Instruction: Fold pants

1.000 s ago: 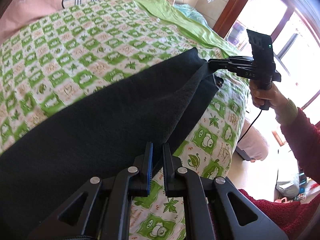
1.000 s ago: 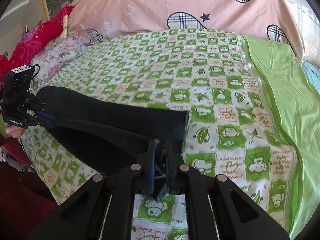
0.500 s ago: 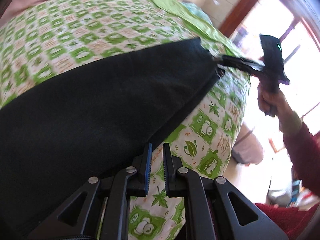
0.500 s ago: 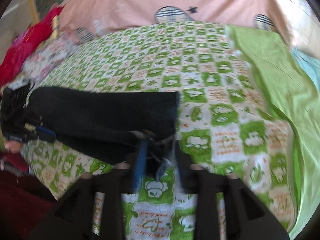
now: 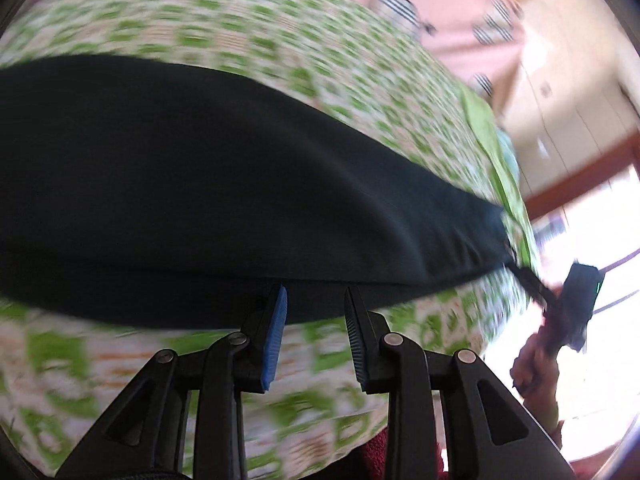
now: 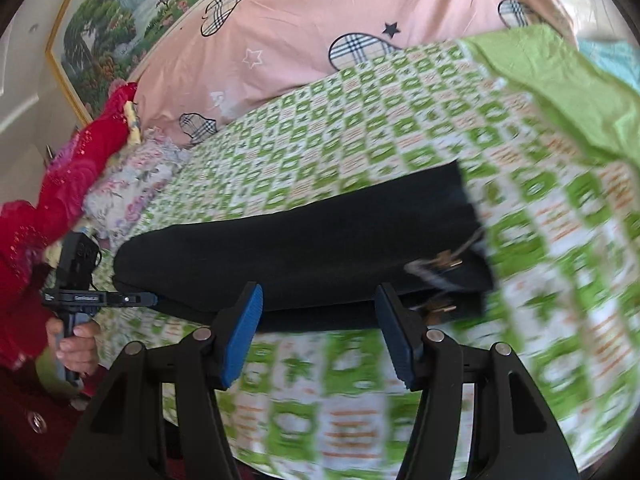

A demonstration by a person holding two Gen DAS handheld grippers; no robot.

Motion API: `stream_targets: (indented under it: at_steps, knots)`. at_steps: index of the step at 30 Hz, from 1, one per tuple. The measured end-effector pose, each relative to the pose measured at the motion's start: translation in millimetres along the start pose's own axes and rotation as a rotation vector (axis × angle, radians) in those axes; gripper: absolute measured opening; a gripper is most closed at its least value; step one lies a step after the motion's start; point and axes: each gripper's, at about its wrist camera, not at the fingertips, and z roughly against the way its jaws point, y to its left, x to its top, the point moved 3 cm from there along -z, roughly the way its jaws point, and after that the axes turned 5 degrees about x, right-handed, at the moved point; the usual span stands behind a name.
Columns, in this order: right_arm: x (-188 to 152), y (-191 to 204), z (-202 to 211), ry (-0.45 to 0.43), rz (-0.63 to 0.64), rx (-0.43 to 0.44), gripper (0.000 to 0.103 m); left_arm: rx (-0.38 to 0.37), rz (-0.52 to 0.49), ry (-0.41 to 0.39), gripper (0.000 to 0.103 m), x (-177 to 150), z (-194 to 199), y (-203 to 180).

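From your left wrist view, your left gripper [image 5: 314, 300] is opening, its jaws parted with nothing between them. The black, soft fabric pants [image 5: 224, 184] lie folded lengthwise in a long band on the green-and-white checked bedsheet [image 5: 280, 40], their near edge just past the fingertips. At the far right, your right hand [image 5: 534, 364] holds the right gripper by the pants' end; blur hides its jaws there.

From your right wrist view, your right gripper [image 6: 318, 300] stands released, jaws wide and clear of the cloth. The pants [image 6: 304, 252] lie just ahead, a pink pillow [image 6: 304, 28] lies beyond them, and your left gripper [image 6: 154, 299] is at their left end.
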Motion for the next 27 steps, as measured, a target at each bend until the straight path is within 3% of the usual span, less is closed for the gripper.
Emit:
stream_targets:
  at_steps: [3, 12, 16, 20, 21, 24, 25, 27]
  knots:
    - [-3.5, 3.9, -9.4, 0.008, -0.037, 0.015, 0.060, 0.039, 0.113, -0.042, 0.041, 6.2, 16.2, 35.8]
    - [-4.9, -7.7, -20.0, 0.021, -0.136, -0.050, 0.060, 0.056, 0.394, -0.113, 0.041, 24.2, 42.7, 115.7]
    - [-0.5, -16.4, -22.8, -0.003, -0.194, -0.064, 0.060, 0.055, 0.436, -0.132, 0.041, 31.9, 44.1, 127.6]
    - [2.9, -23.5, -25.1, -0.037, -0.253, -0.070, 0.058, 0.068, 0.448, -0.151, 0.033, 36.5, 44.9, 131.8]
    - [3.9, -24.7, -25.5, -0.042, -0.259, -0.085, 0.053, 0.076, 0.450, -0.156, 0.021, 36.3, 44.9, 133.0]
    - [5.4, -28.7, -26.4, -0.049, -0.264, -0.133, 0.030, 0.097, 0.446, -0.169, 0.008, 36.8, 44.7, 135.0]
    - [5.0, -30.3, -25.4, -0.053, -0.266, -0.145, 0.017, 0.096, 0.444, -0.176, 0.007, 35.6, 46.9, 135.5]
    - [4.3, -32.9, -22.0, -0.063, -0.273, -0.145, 0.010, 0.095, 0.421, -0.201, 0.005, 32.5, 55.2, 133.9]
